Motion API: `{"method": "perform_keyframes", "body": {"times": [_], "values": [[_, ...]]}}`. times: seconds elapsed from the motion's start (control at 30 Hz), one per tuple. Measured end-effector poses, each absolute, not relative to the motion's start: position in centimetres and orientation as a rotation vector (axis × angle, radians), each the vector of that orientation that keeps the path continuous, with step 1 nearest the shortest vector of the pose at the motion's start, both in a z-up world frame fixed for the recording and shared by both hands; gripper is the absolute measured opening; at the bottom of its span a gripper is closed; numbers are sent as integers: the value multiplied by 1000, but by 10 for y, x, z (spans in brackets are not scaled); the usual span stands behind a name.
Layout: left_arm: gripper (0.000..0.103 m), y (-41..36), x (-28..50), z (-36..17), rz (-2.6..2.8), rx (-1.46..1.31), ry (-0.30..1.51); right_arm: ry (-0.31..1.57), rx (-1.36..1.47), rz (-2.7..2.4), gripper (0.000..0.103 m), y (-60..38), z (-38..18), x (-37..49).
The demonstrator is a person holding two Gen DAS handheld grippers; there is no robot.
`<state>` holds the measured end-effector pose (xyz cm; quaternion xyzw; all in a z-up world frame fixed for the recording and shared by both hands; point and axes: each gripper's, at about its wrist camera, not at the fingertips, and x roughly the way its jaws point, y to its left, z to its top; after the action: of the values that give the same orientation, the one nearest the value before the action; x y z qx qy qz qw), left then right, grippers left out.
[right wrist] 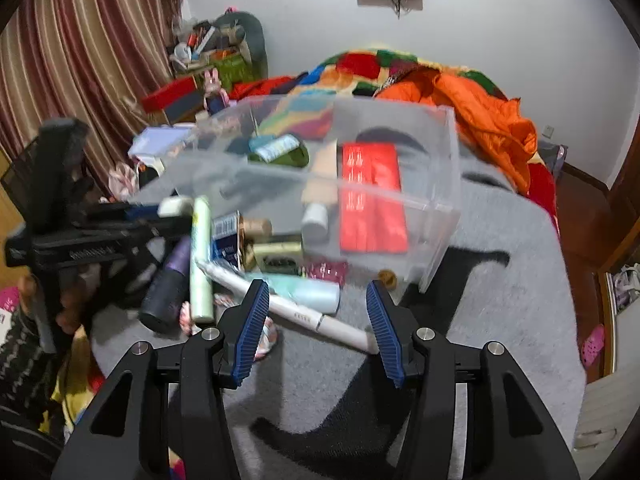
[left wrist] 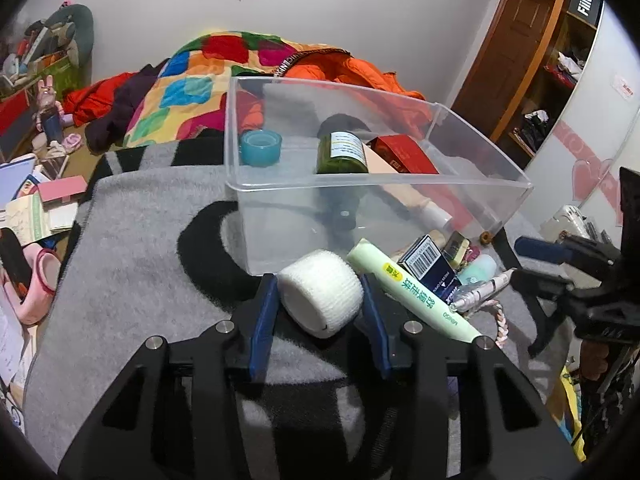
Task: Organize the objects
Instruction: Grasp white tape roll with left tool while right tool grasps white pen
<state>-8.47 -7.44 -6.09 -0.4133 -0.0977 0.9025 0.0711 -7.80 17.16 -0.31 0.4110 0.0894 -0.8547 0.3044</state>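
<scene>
My left gripper (left wrist: 320, 300) is shut on a white bandage roll (left wrist: 322, 292) and holds it just in front of the clear plastic bin (left wrist: 380, 188). The bin holds a teal tape roll (left wrist: 261, 147), a green bottle (left wrist: 342, 153) and a red box (left wrist: 404, 155). My right gripper (right wrist: 316, 312) is open and empty above a white pen-like tube (right wrist: 304, 314). A heap of toiletries lies beside the bin: a pale green tube (left wrist: 412, 290), a dark blue box (left wrist: 430, 266), a purple bottle (right wrist: 168, 284) and a mint tube (right wrist: 308, 290).
The bin stands on a grey and black blanket (left wrist: 132, 272) on a bed. A bright quilt (left wrist: 192, 80) and an orange jacket (right wrist: 480, 116) lie behind it. Books and clutter (left wrist: 36, 200) sit at the left. A wooden wardrobe (left wrist: 532, 60) stands at the right.
</scene>
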Motion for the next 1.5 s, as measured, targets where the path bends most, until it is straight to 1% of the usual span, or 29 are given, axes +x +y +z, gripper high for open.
{"method": "perform_keyframes", "body": {"times": [0.2,0.23,0.27,0.3,0.37,0.43,0.53,0.63,0.73,0.8,0.87,0.9,1.07,1.1,1.2,1.27,1.37,1.5], "values": [[41,-79,-68,-58,2758,-1240,-283,333,1104,-2230,47,162,-19,-68],[41,-81,-65,-56,2769,-1236,-280,351,1093,-2241,43,163,-20,-65],[41,-82,-62,-54,2775,-1231,-279,366,1085,-2254,36,164,-19,-63],[41,-83,-59,-52,2778,-1223,-278,374,1084,-2263,32,165,-19,-62],[41,-83,-53,-49,2778,-1209,-279,366,1092,-2271,17,170,-17,-61],[41,-82,-47,-45,2775,-1199,-273,350,1108,-2258,12,175,-16,-61],[41,-76,-38,-42,2754,-1189,-259,327,1139,-2205,11,182,-15,-56],[41,-70,-31,-42,2738,-1195,-237,390,1158,-2176,11,181,-16,-48],[41,-64,-29,-47,2723,-1216,-236,421,1114,-2203,12,180,-12,-45],[41,-63,-29,-51,2713,-1229,-248,419,1079,-2233,15,180,-7,-48],[41,-62,-30,-55,2698,-1245,-265,420,1066,-2241,28,178,-5,-54],[41,-61,-31,-56,2694,-1250,-271,427,1071,-2232,30,175,-7,-58],[41,-61,-31,-56,2692,-1246,-274,481,1120,-2139,32,162,-25,-71],[41,-61,-32,-56,2691,-1247,-272,494,1113,-2137,32,162,-26,-71],[41,-60,-31,-54,2691,-1243,-276,496,1113,-2110,27,162,-24,-70],[41,-61,-31,-52,2691,-1233,-283,495,1108,-2088,19,164,-22,-65],[41,-60,-30,-47,2694,-1217,-287,492,1110,-2054,14,168,-19,-54],[41,-56,-26,-40,2680,-1189,-291,488,1136,-2023,12,177,-17,-40]]}}
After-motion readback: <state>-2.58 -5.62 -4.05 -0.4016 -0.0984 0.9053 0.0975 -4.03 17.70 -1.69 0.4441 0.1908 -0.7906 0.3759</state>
